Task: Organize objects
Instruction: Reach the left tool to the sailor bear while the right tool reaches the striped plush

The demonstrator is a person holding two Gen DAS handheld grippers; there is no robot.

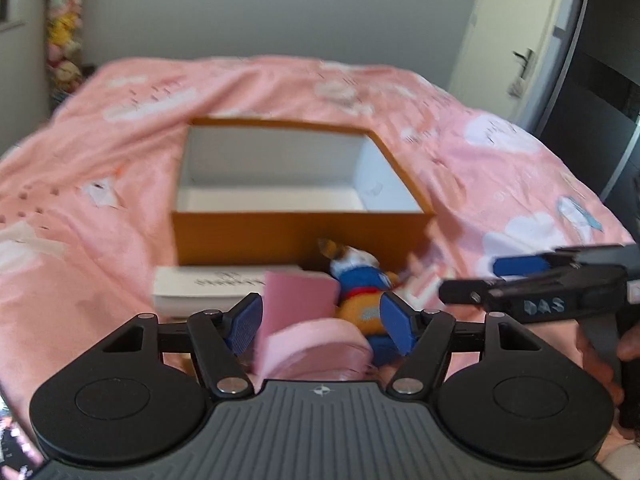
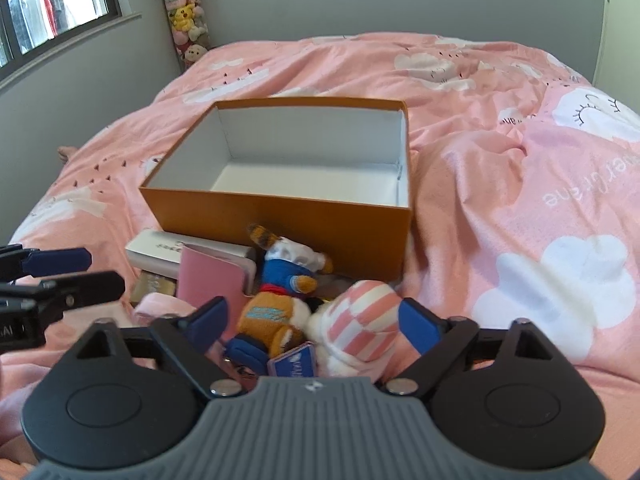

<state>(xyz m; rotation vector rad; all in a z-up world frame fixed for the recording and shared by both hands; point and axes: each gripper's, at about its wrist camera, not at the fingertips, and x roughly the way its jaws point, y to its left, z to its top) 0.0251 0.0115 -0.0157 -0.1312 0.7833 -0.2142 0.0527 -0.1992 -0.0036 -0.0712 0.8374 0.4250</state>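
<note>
the left wrist view is motion-blurred: print on the white box (image 1: 208, 284) is unreadable, and the plush toy (image 1: 356, 276) perhaps lies partly hidden behind the pink booklet (image 1: 298, 300).

A home bedroom; pink cloud-print duvet (image 2: 500, 128) covers a bed, plush toys (image 2: 185, 12) stacked beside a window (image 2: 48, 0)

An open box (image 2: 280, 216) sits mid-bed on the quilt (image 2: 520, 200). Before its near wall lie a flat carton (image 2: 160, 250) at left, a booklet (image 2: 212, 280) beside it, plush toys (image 2: 288, 276) at right.
</note>
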